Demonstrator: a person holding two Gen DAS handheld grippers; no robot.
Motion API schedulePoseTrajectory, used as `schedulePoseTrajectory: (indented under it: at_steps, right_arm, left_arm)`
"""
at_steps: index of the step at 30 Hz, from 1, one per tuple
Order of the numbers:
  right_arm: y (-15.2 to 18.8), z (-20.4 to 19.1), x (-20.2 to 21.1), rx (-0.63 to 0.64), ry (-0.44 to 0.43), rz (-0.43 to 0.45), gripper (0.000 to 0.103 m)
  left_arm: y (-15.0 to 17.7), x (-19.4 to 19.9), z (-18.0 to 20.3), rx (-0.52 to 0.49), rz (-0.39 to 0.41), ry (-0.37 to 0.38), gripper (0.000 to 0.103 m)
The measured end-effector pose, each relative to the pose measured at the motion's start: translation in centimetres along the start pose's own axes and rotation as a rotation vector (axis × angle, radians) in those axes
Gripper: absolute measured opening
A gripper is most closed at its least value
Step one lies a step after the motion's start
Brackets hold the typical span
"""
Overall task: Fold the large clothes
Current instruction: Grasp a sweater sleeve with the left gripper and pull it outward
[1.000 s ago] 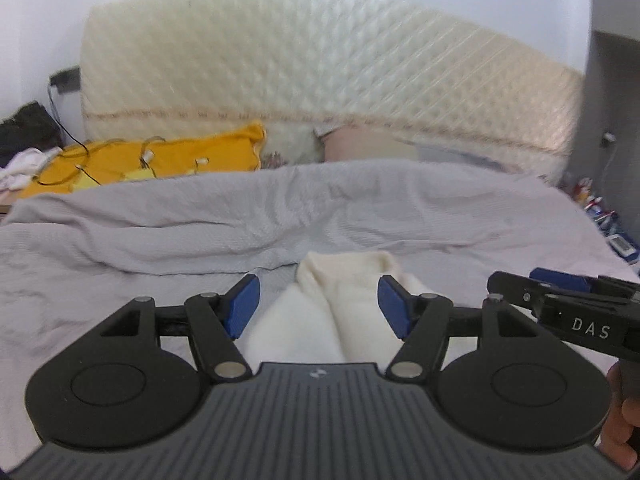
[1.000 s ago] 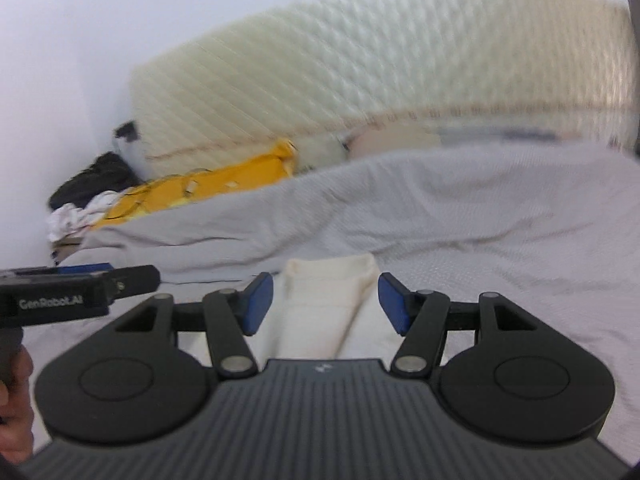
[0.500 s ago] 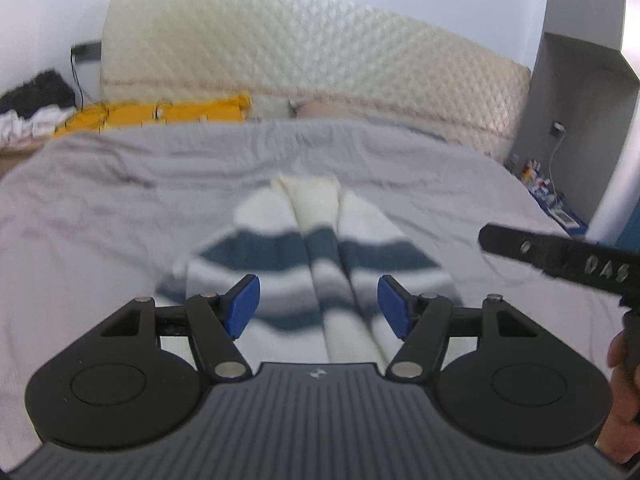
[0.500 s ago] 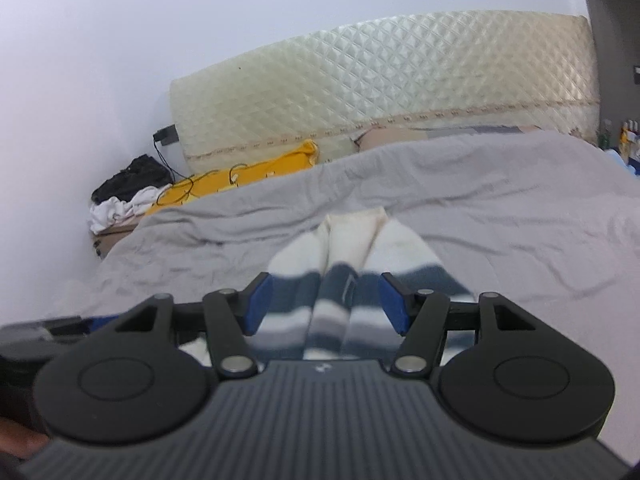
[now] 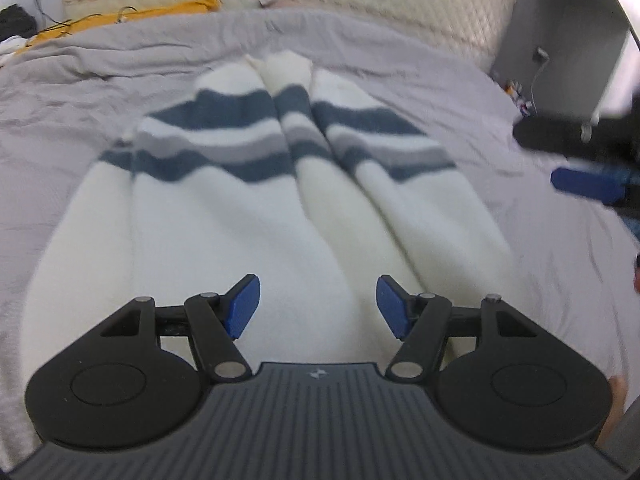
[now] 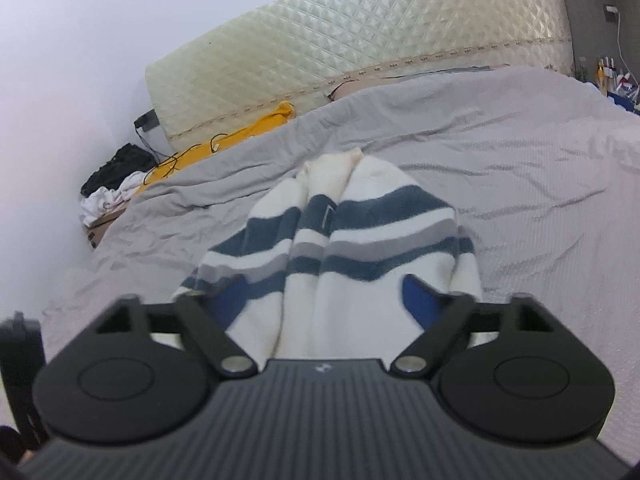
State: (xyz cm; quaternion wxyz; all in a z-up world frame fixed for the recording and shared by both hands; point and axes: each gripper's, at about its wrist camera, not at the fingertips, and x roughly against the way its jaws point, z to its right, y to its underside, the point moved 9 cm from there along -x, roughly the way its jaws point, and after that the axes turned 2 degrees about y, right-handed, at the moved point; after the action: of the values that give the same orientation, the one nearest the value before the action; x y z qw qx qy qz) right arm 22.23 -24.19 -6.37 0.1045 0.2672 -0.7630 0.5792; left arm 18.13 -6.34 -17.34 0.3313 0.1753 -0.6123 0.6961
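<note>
A cream sweater (image 5: 224,216) with dark blue and grey stripes lies lengthwise on the grey bed cover (image 5: 60,92), sleeves folded in along its body. My left gripper (image 5: 318,306) hovers open over the near cream part, nothing between its blue pads. In the right wrist view the same sweater (image 6: 360,248) stretches away from me, and my right gripper (image 6: 322,300) is over its near end with the jaws opening, blurred, pressing on nothing. The right gripper's blue tip (image 5: 584,184) shows at the right edge of the left wrist view.
A quilted cream mattress (image 6: 360,52) leans against the wall behind the bed. A yellow cloth with cables (image 6: 240,136) and a heap of dark and white clothes (image 6: 116,184) lie at the bed's far left. A grey cabinet (image 5: 560,36) stands at the right.
Both grippers pulled back and dipped, so more of the striped sweater now fills each view. The right gripper's jaws have spread wider; the left gripper's have kept the same gap.
</note>
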Motion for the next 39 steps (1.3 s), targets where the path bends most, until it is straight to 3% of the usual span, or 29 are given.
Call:
schedulePoseTrajectory:
  at_steps: [5,6,10,14,18,21,24,27,30,36,39]
  right_arm:
    - [0.8,1.8,-2.3,-0.057,0.009,-0.037,0.086]
    - [1.0,2.3,-2.8,-0.066,0.018,-0.048,0.086]
    - [1.2,3.7,-5.1,-0.092,0.064,-0.074,0.086]
    - [1.0,4.9,-6.1,-0.088,0.106,-0.069,0.086]
    - [1.2,6.0,-6.0,-0.107,0.122,-0.066,0.086]
    - [1.2,6.1,-6.5,-0.117,0.116,-0.073,0.086]
    - [0.7,5.6,-6.9,-0.094,0.108,-0.057,0.086]
    - [0.3,4.9,-7.4,-0.052,0.107,-0.033,0.086]
    - [0.3,4.5,-8.2,-0.044,0.113,-0.037,0.086]
    - [0.1,3.2,-9.4,-0.017,0.121,-0.038,0.086]
    - [0.0,2.4,-10.2,-0.023,0.12,-0.037,0.086]
  left_arm:
    - [0.9,-2.9,0.9,-0.094,-0.033,-0.058,0.068]
    - [1.1,-3.3,1.1,-0.12,-0.052,-0.07,0.063]
    - [1.0,-4.3,0.6,-0.191,-0.059,-0.157,0.024]
    - [-0.4,-2.6,-0.8,-0.202,-0.053,-0.127,0.015]
    - [-5.2,1.8,-4.4,-0.103,-0.001,-0.072,0.014]
    - [-9.9,5.4,-9.9,0.0,0.031,-0.043,0.014]
    - [-14.0,8.6,-15.3,-0.008,0.037,-0.037,0.014]
    - [-18.4,11.4,-22.9,0.067,0.052,-0.103,0.014]
    - [-22.8,12.9,-30.3,0.072,0.109,-0.223,0.014]
    - [-26.1,9.0,-44.6,0.142,0.071,-0.447,0.014]
    - [-26.4,5.4,-49.7,0.151,0.058,-0.509,0.014]
